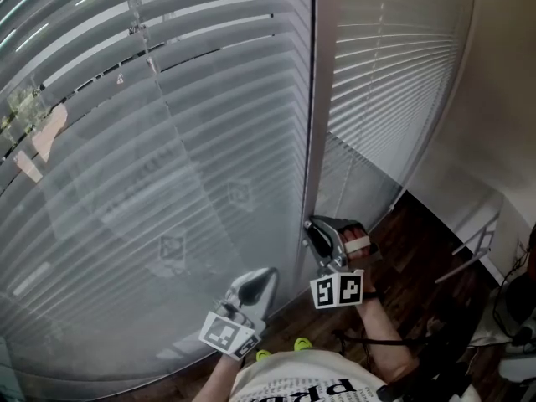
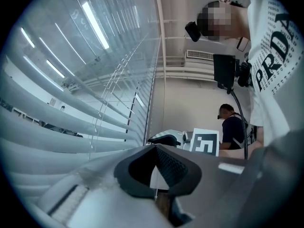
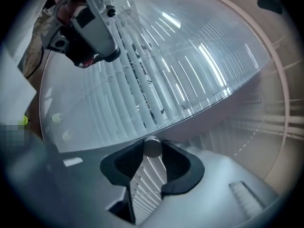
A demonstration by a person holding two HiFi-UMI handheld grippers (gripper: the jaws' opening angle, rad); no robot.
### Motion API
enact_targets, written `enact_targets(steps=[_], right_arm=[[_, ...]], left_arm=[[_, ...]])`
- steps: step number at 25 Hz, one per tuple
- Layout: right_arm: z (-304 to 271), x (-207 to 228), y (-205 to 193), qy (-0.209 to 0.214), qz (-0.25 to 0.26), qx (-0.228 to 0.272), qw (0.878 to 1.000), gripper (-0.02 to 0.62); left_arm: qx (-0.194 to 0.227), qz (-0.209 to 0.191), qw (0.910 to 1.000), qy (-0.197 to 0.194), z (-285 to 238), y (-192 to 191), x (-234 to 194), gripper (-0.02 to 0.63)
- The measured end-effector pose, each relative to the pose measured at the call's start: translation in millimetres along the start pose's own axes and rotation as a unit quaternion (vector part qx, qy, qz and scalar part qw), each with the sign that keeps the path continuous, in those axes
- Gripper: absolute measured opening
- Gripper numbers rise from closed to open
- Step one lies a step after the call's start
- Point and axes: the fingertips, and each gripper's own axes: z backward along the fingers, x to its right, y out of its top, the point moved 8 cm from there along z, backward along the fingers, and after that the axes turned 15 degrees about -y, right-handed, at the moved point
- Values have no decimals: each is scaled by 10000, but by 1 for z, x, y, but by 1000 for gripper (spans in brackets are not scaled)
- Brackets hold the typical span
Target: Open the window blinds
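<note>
Two white slatted blinds hang side by side, a wide one on the left and a narrower one on the right, with a grey upright frame between them. My right gripper reaches in at the foot of that frame. In the right gripper view its jaws are shut on the round end of the blind's wand. My left gripper points up at the wide blind, lower and to the left. Its tips meet, and I see nothing sure between them.
A thin cord hangs over the wide blind's upper part. Dark wooden floor lies right of the windows, bounded by a pale wall, with cables and gear at the far right. Another person stands behind.
</note>
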Motion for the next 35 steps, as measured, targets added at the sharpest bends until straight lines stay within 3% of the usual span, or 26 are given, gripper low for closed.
enact_targets(steps=[9, 17, 22, 26, 35], right_arm=[[0, 4, 0, 87, -1032, -147, 9945, 129], [-2, 8, -6, 296, -2249, -360, 9733, 128], [-3, 12, -11, 486, -3322, -510, 9406, 128], [-3, 13, -14, 505, -3897, -627, 9174, 129], [-5, 14, -28, 723, -5447, -697, 8326, 128]], left_arm=[[-14, 30, 10000, -47, -1, 0, 0, -8], [-7, 21, 10000, -44, -3, -1, 0, -8], [-20, 21, 10000, -38, -2, -1, 2, -8], [-10, 27, 10000, -52, -3, -2, 3, -8], [-23, 21, 10000, -22, -2, -1, 3, -8]])
